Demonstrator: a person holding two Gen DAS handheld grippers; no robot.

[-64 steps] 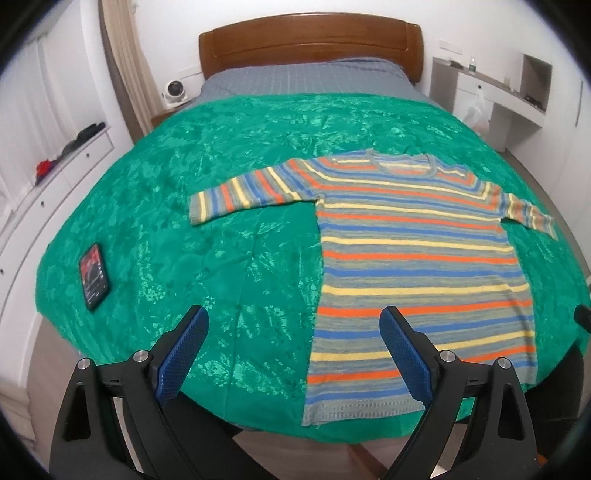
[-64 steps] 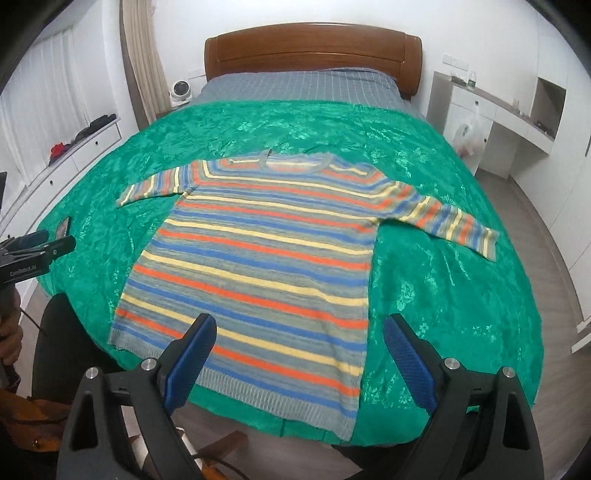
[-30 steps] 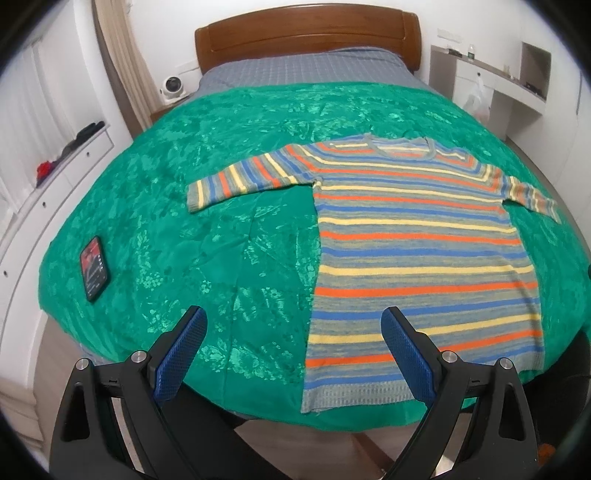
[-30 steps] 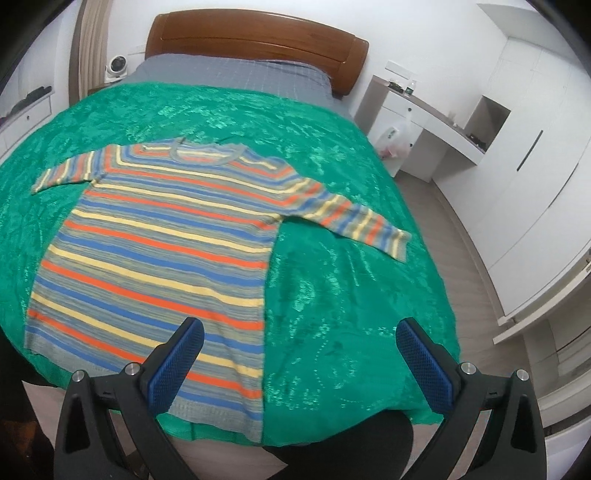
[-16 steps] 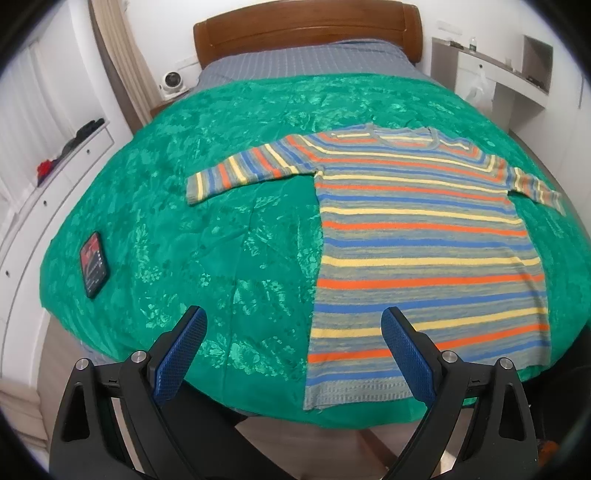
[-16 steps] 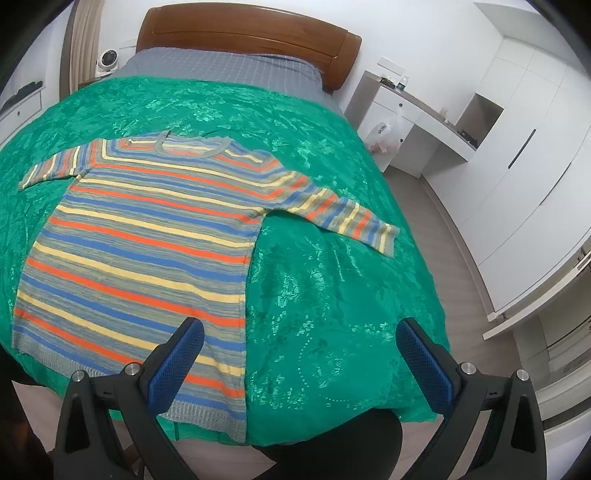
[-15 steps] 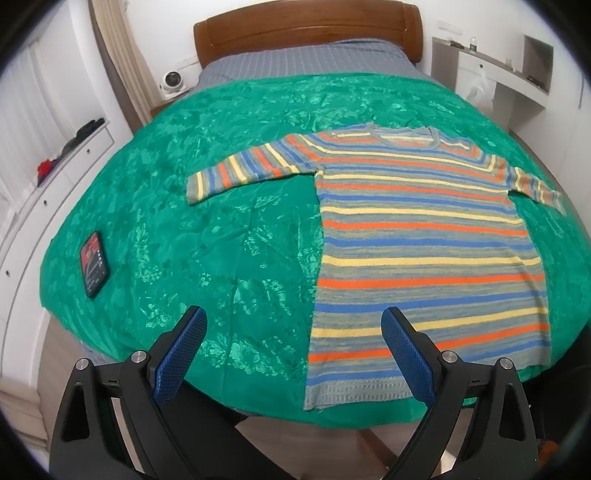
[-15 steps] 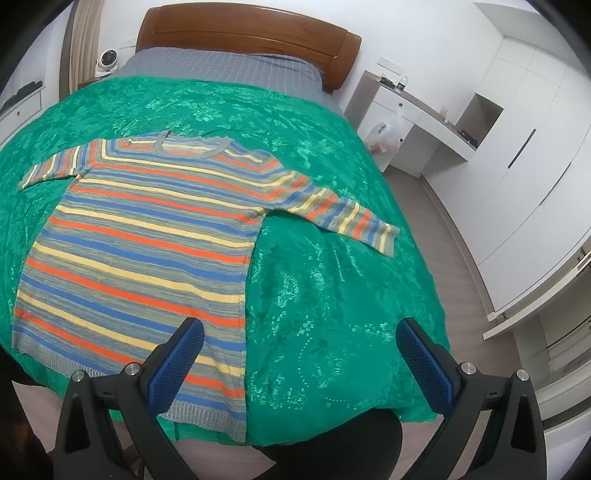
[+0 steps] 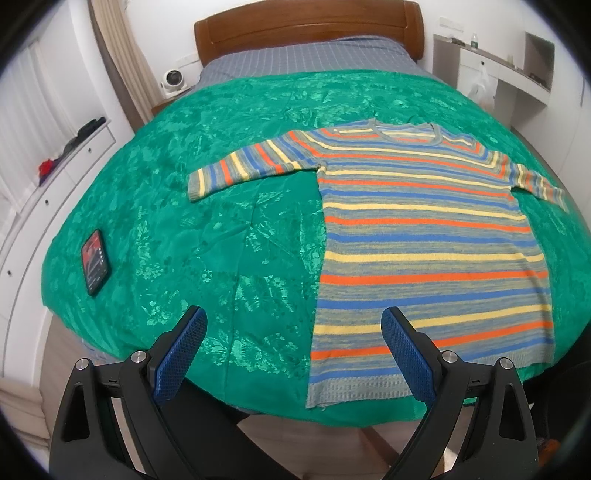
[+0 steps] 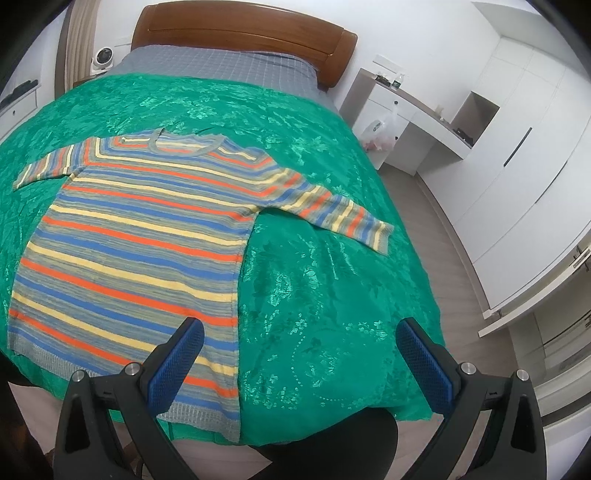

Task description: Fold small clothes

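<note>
A striped sweater (image 9: pixel 424 236) in orange, yellow, blue and grey lies flat on the green bedspread (image 9: pixel 221 229), sleeves spread, hem toward me. My left gripper (image 9: pixel 293 325) hovers open above the bed's near edge, beside the sweater's lower left corner, with nothing between its fingers. In the right wrist view the same sweater (image 10: pixel 140 236) fills the left half, its right sleeve (image 10: pixel 332 210) stretched out. My right gripper (image 10: pixel 301 338) is open and empty near the sweater's lower right side seam.
A phone (image 9: pixel 95 262) lies on the bedspread at the left edge. A wooden headboard (image 9: pixel 306 33) stands at the back. A white desk (image 10: pixel 413 114) and wardrobe doors (image 10: pixel 517 155) line the right; white drawers (image 9: pixel 48 184) run along the left.
The left view has moved slightly closer over the bed. The right gripper swung right, from over the sweater's middle toward its right side and sleeve. Both stayed open; the sweater has not moved.
</note>
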